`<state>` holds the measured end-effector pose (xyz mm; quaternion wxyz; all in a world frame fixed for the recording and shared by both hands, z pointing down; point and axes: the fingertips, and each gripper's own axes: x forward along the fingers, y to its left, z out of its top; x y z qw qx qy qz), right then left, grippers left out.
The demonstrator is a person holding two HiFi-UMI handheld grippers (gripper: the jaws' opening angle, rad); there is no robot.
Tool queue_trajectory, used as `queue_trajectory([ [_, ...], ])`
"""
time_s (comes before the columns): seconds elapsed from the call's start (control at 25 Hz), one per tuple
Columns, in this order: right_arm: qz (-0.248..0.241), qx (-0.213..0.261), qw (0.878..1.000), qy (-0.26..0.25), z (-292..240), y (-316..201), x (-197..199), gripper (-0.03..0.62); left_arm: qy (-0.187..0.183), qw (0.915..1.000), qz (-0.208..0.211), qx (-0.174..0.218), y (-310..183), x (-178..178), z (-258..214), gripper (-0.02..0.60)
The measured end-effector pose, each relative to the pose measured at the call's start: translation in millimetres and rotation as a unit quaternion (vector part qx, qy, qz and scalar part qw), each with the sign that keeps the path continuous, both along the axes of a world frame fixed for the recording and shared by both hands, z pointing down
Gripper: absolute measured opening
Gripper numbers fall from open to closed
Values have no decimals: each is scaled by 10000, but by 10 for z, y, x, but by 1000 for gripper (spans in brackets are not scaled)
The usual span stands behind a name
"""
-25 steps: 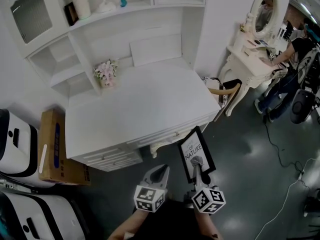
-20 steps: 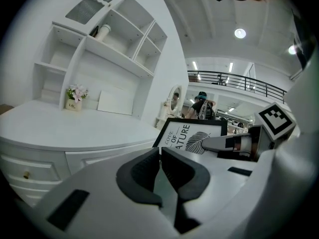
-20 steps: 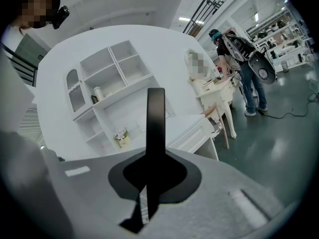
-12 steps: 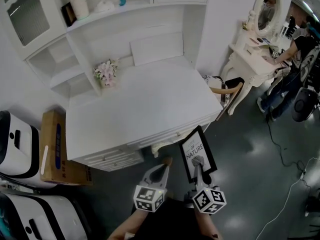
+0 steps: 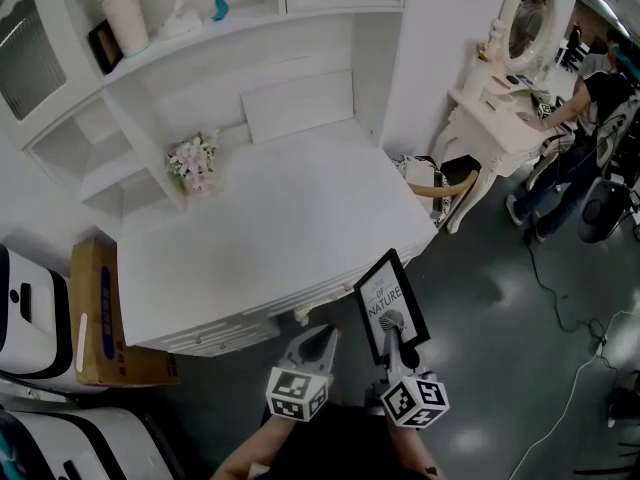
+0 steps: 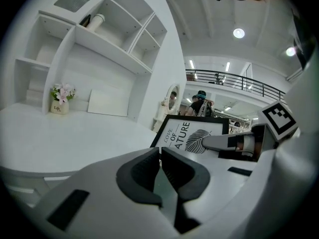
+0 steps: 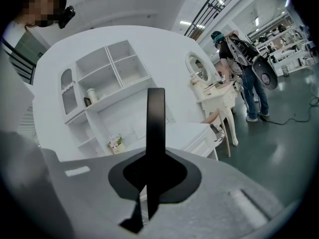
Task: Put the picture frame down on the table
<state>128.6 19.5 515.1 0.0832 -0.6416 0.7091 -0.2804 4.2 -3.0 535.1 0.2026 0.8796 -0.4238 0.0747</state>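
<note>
The picture frame (image 5: pixel 390 306), black-rimmed with a white print that reads "NATURE", stands upright in the air just off the front right corner of the white desk (image 5: pixel 270 228). My right gripper (image 5: pixel 400 348) is shut on its lower edge. From the right gripper view the frame (image 7: pixel 155 128) shows edge-on as a black bar rising from the closed jaws. Left of the frame my left gripper (image 5: pixel 318 340) is shut, holding nothing. The left gripper view has the frame (image 6: pixel 192 136) just beyond the left gripper (image 6: pixel 160 152), whose pads meet.
On the desk are a small pot of flowers (image 5: pixel 193 163) at the back left and a white board (image 5: pixel 298 105) leaning on the back wall. A cardboard box (image 5: pixel 100 313) stands left of the desk. A dressing table with a mirror (image 5: pixel 495 118), a chair (image 5: pixel 440 183) and a person (image 5: pixel 590 98) are to the right.
Both grippers and the frame have come a little closer to the desk, which has slid down and left in the head view. Both grips look unchanged.
</note>
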Motion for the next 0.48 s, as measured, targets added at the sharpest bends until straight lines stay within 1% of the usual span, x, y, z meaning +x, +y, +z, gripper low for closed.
queue_trajectory([
  [0.24, 104, 17, 9999, 45, -98, -352, 66, 12, 56, 9998, 161, 80, -415, 112, -132, 23],
  [0.48, 216, 39, 9997, 45, -168, -660, 103, 12, 71, 9993, 334, 129, -722, 184, -220, 23],
])
